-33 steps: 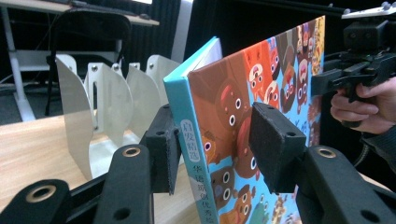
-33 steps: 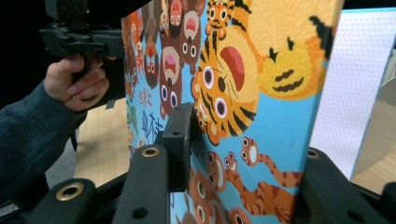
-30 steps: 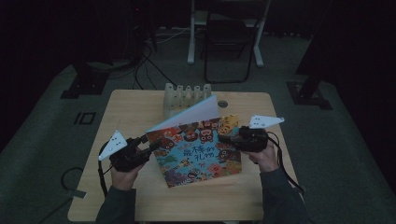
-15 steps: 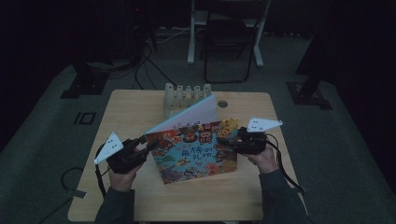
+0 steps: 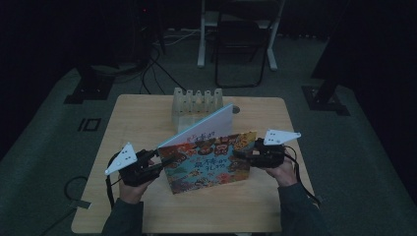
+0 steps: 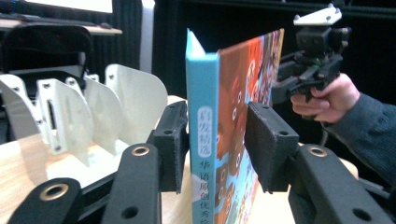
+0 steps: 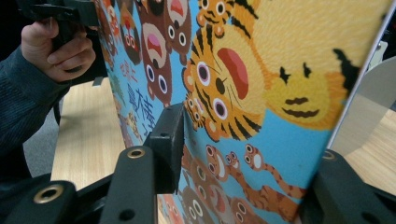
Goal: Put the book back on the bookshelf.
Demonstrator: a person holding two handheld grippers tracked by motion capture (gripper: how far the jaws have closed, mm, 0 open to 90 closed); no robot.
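Standing a picture book [image 5: 209, 160] upright on the surface [image 5: 142, 118]
Flanking its spine with left hand-held gripper [image 6: 212, 140], jaws just opening, untouching; right hand-held gripper [image 7: 243, 140] straddling cover, opening

Book [image 7: 261, 93]: cover cut off at my right gripper view's top and bottom edges, hiding my far pad; spine [image 6: 204, 154] lettering cut off at my left gripper view's lower edge
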